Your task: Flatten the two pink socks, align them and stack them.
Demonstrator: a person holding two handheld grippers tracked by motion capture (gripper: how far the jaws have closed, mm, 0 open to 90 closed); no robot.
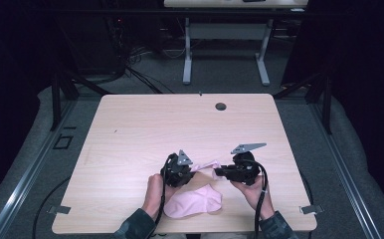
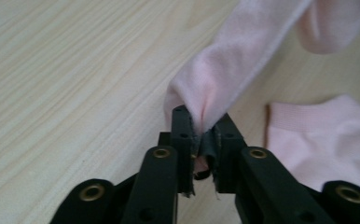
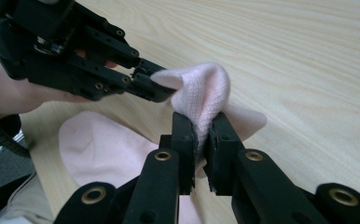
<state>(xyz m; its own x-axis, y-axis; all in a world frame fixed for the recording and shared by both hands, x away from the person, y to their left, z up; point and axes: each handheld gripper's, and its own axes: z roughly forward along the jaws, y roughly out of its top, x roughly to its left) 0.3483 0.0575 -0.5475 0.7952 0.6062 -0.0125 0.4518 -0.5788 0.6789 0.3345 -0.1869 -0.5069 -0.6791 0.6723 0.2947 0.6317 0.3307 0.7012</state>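
A pink sock point(image 1: 206, 167) is held just above the wooden table point(image 1: 145, 124), stretched between my two grippers. My left gripper point(image 1: 195, 172) is shut on one end of it; in the left gripper view the fabric point(image 2: 234, 60) is pinched between the jaws of that gripper point(image 2: 201, 123). My right gripper point(image 1: 218, 173) is shut on the other end, a ribbed fold point(image 3: 201, 88) bulging above the jaws of that gripper point(image 3: 202, 123). The left gripper point(image 3: 150, 83) bites the same fold from the left. A second pink sock point(image 1: 195, 201) lies flat near the front edge.
A round cable hole point(image 1: 221, 106) sits near the table's far edge. Another desk point(image 1: 225, 30) stands behind, across a grey floor. The flat sock point(image 2: 322, 135) point(image 3: 103, 144) lies close under both grippers. Bare wood extends to the left and far side.
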